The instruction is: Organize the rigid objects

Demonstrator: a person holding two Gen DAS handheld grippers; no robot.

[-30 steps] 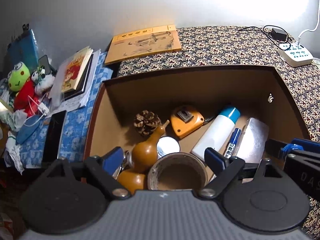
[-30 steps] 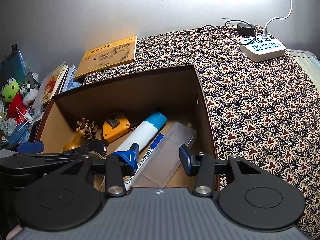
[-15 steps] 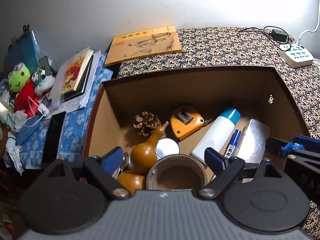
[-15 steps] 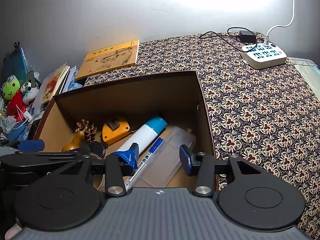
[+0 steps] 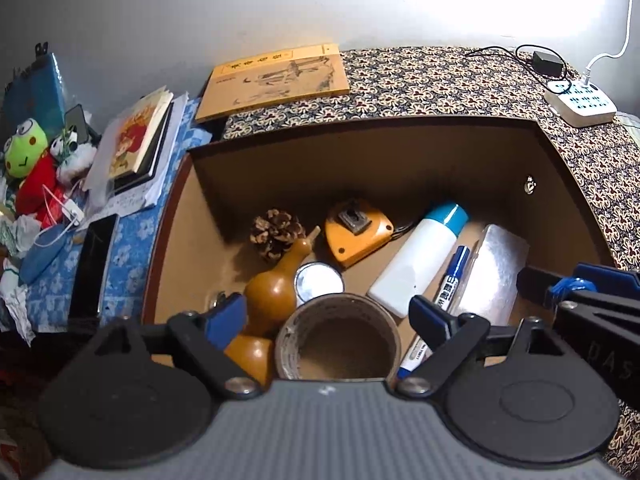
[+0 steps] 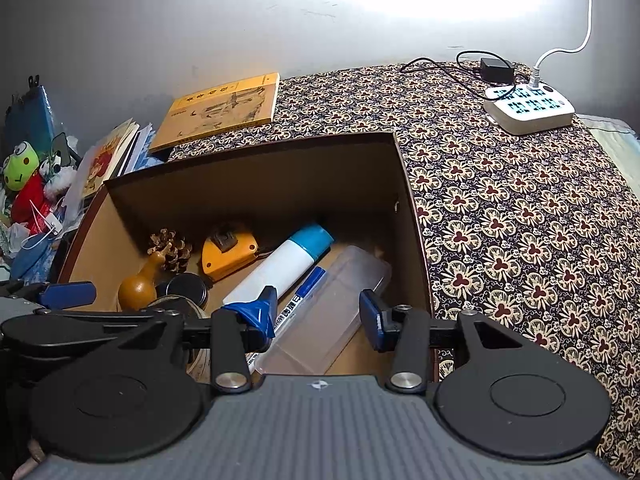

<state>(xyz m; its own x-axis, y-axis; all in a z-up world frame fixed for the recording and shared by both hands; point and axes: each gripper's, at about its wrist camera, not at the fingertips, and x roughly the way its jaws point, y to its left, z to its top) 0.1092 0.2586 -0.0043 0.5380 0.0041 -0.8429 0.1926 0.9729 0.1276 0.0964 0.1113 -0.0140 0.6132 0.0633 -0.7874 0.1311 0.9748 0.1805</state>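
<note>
Box (image 5: pixel 568 168) sits on patterned cloth (image 6: pixel 520 208), open top. Inside, L to R: pine cone (image 5: pixel 276 232) at back w/ gourd (image 5: pixel 272 292) in front of it, tape measure (image 5: pixel 356 234), bottle (image 5: pixel 420 264), marker (image 5: pixel 450 280) beside it, flat case (image 5: pixel 492 276) vs right wall. Round tin (image 5: pixel 318 282) btwn gourd & bottle; tape roll (image 5: pixel 340 340) nearest, in front of tin. Book (image 5: pixel 276 76) behind box; power strip (image 6: pixel 528 110) far right. Plush toys (image 5: pixel 28 164) & book stack (image 5: pixel 136 140) left of box.

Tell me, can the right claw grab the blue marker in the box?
Probably yes. The right claw is open above the cardboard box, and the blue marker lies uncovered between the white bottle and the clear case, though tightly.
</note>
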